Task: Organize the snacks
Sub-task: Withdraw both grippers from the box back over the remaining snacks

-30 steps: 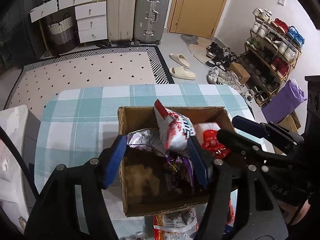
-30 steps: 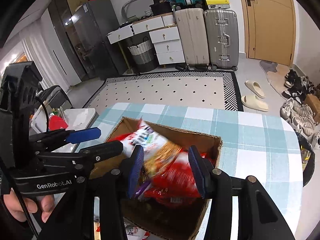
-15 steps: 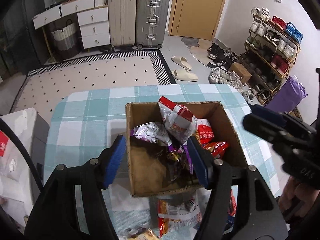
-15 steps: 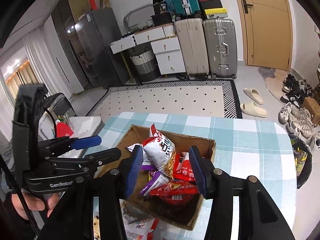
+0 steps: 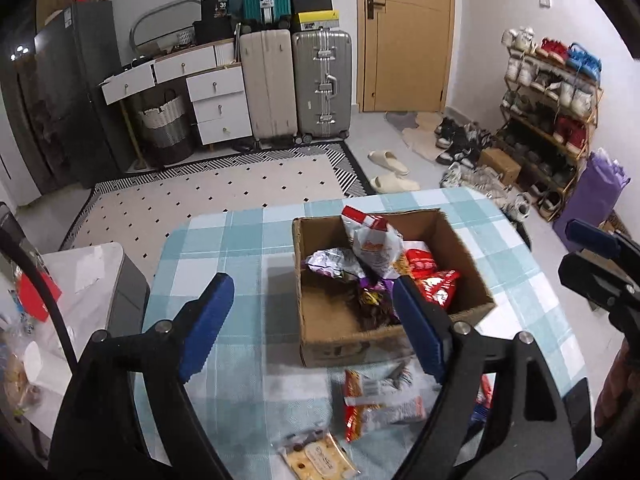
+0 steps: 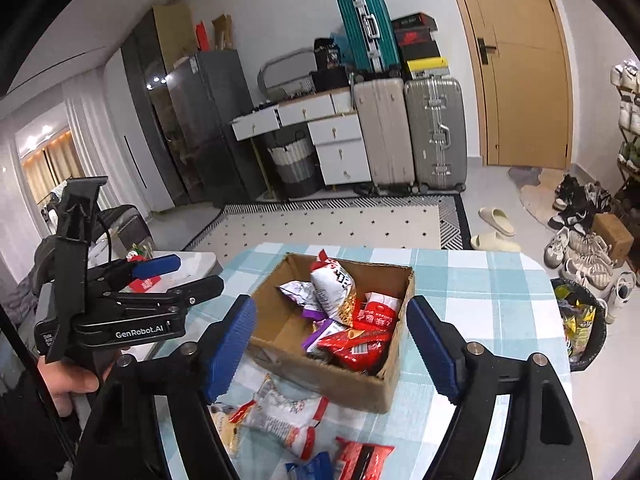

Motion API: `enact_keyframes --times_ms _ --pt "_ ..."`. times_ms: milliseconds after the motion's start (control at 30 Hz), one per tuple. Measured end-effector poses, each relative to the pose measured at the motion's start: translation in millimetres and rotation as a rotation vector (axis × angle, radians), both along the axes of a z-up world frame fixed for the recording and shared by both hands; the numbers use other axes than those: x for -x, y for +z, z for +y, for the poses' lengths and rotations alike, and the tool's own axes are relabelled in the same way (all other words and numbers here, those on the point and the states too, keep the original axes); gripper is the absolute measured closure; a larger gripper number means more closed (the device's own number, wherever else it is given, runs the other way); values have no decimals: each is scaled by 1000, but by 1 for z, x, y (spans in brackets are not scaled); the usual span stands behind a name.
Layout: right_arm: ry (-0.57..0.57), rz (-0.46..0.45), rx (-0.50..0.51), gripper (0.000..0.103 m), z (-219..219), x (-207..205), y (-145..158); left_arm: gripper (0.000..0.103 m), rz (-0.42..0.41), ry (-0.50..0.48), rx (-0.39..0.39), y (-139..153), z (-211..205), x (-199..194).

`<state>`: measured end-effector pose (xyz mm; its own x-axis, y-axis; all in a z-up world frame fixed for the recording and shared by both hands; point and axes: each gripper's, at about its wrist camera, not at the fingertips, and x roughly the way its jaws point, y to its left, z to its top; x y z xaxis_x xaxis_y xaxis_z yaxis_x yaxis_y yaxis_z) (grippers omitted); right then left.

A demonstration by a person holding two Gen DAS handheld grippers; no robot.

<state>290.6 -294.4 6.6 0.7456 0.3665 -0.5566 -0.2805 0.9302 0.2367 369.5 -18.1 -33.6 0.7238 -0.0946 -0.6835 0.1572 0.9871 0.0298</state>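
Pretty evenly lit room, kinda cool and flat indoor light, with small ceiling-light reflections glinting off the dark glossy cabinet (image 6: pixel 192 128) and a warm glow back by the curtains (image 6: pixel 48 164) at far left in the right wrist view. Shadows are soft, the main one sitting on the table (image 5: pixel 248 280) left of the cardboard box (image 5: pixel 384 344), plus the box inside is dim. Heavy fisheye bending on both views with black corners, and the snack packets (image 5: pixel 376 404) nearest the lens look smeared while the far room stays sharp.
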Motion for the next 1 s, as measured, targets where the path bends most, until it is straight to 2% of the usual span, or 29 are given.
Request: enact_keyframes --times_ms 67,200,267,333,367,467,533,700,867,1000 --pt "3 -23 0 24 1 14 5 21 -15 -1 18 5 3 13" --pt "5 -111 -29 18 -1 48 15 17 -83 26 -28 13 5 40" --pt "-20 -173 -51 9 -6 69 20 12 -103 27 -20 15 8 52" --pt "-29 -205 -84 7 -11 84 24 1 -119 37 -3 16 12 64" --pt "-30 -213 -93 7 -13 90 25 1 -126 46 8 17 15 72" --pt "-46 -246 -99 4 -17 110 26 1 -202 50 -20 22 15 100" --pt "-48 -265 -82 1 -17 123 24 1 -214 48 -10 22 16 113" --pt "-34 -255 -46 1 -17 149 8 1 -162 38 85 5 27 135" --pt "-1 -222 -63 1 -12 167 -18 1 -102 42 159 -30 36 147" --pt "24 -181 -52 1 -5 169 -38 1 -63 56 156 -59 37 150"
